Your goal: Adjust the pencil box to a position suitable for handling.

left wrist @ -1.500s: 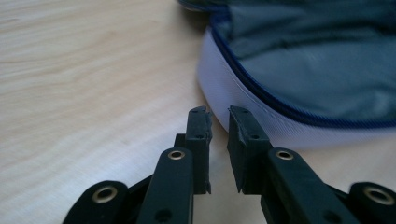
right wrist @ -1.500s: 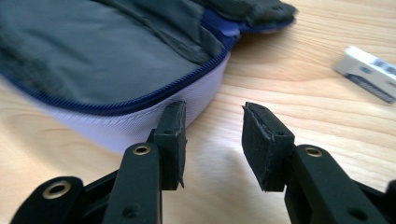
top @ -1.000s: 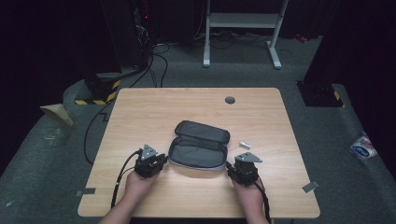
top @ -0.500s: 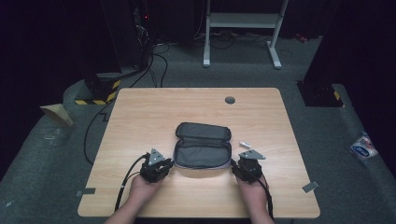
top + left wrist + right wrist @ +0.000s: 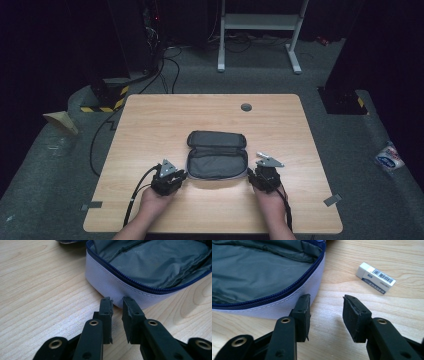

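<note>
A grey pouch point(image 5: 217, 154) is lying unzipped near the middle of the wooden bench point(image 5: 150, 125), its lid folded back toward 12 o'clock and its open tray facing up. In the left gripper view the pouch's pale fabric wall point(image 5: 117, 286) and dark blue zipper point(image 5: 140, 285) are sitting just beyond the jaw tips, with the grey lining showing inside.

The left tool point(image 5: 176, 176) is resting on the bench at the pouch's 8 o'clock corner, held by the left hand point(image 5: 152, 200). Its jaws are standing a narrow gap apart, gripping nothing, the tips close to or touching the pouch wall; I cannot tell which.

The right tool point(image 5: 258, 176) is sitting at the pouch's 4 o'clock corner in the right hand point(image 5: 272, 200). Its jaws are spread wider, holding nothing; the left jaw is just beside the pouch wall, the other over bare wood.

In the right gripper view a white eraser point(image 5: 375, 277) with a barcode label is lying on the bench, beyond the jaws at about 1 o'clock, apart from the pouch.

A dark round grommet point(image 5: 246, 107) is sitting near the bench's far edge.
</note>
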{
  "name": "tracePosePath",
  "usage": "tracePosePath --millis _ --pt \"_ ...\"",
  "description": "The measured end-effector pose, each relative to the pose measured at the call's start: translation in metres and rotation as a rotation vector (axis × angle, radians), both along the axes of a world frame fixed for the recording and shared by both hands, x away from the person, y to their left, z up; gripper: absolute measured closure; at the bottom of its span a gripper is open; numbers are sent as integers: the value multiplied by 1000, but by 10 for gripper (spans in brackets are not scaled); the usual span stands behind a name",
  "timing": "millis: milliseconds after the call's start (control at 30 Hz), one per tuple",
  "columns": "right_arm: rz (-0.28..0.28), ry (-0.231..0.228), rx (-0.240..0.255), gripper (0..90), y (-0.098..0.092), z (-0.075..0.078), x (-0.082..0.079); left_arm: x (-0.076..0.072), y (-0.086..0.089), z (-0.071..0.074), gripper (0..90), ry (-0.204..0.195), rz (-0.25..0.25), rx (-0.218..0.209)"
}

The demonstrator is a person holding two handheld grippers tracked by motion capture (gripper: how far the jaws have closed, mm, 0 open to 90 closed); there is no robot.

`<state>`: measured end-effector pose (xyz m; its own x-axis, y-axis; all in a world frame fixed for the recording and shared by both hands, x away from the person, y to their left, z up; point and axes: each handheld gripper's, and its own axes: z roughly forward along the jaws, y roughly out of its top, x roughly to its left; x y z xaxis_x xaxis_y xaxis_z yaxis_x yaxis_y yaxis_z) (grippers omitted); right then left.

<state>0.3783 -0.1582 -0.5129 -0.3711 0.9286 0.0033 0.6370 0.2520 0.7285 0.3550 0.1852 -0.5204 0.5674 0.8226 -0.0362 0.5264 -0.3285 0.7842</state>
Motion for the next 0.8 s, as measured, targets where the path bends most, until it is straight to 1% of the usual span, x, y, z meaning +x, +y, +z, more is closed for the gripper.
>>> tracePosePath --millis 133,267,300,333,367,400,433,467,500,533,567,600,667,700,767,800 --pt "2 -5 4 568 1 -1 -1 0 0 0 773 1 -2 0" --pt "-3 -4 8 535 -3 -1 0 0 2 1 750 -4 6 2" --pt "-5 -4 8 530 -4 -1 0 1 6 1 745 -2 17 4" --pt "-3 -8 5 528 -5 0 -1 1 6 1 737 -2 17 4" --pt "1 -9 4 528 -6 0 -2 2 10 1 729 -9 32 9" --pt "1 -9 4 528 -6 0 -2 2 10 1 722 -9 32 9" --pt "5 -13 5 531 -8 1 -4 3 16 1 714 -14 47 13" --pt "5 -13 5 531 -8 1 -4 3 16 1 707 -14 47 13" --pt "1 -13 11 532 -11 0 -6 4 19 1 700 -15 58 13" --pt "-1 -16 14 532 -13 -1 -7 5 24 0 694 -14 71 25" --pt "-2 -16 16 532 -14 -1 -7 7 30 -1 690 -19 90 54" --pt "-2 -16 16 532 -14 -1 -7 7 30 -1 686 -19 90 54" --pt "-4 -17 19 532 -18 -3 -10 10 38 -1 686 -6 125 95" --pt "-2 -15 18 532 -20 -3 -12 12 49 -1 685 0 154 110" --pt "1 -20 12 532 -22 -4 -14 13 59 -2 665 13 177 105" --pt "-1 -21 12 531 -24 -4 -15 14 64 -2 656 17 185 111"
